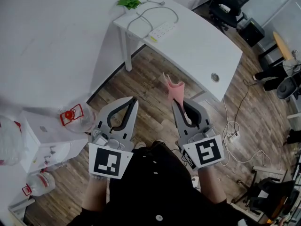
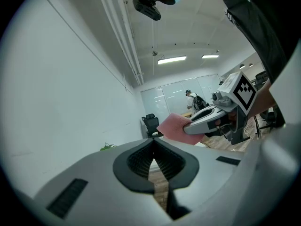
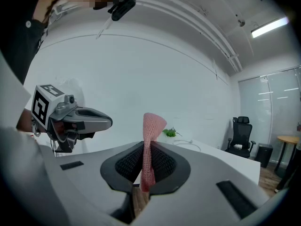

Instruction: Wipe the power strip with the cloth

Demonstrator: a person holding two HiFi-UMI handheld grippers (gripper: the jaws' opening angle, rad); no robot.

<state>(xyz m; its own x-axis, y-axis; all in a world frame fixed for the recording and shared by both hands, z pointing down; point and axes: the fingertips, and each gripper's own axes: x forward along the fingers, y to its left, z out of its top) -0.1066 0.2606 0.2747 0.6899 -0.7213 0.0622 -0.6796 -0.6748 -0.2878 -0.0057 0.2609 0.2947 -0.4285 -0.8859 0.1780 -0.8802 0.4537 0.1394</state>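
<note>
A white power strip (image 1: 162, 31) with a looped grey cord lies on the white table (image 1: 202, 55) far ahead of me. My right gripper (image 1: 177, 102) is shut on a pink cloth (image 1: 174, 89), which sticks up from its tips; the same cloth (image 3: 149, 145) stands pinched between the jaws in the right gripper view. My left gripper (image 1: 133, 100) is shut and holds nothing, its jaws closed tip to tip (image 2: 153, 150). Both grippers hover over the wooden floor, well short of the table.
A green plant (image 1: 130, 0) sits at the table's far corner. A white cabinet (image 1: 44, 135) with a red lantern (image 1: 71, 116) stands at my left. Office chairs (image 1: 229, 4) and loose cables (image 1: 235, 131) lie to the right.
</note>
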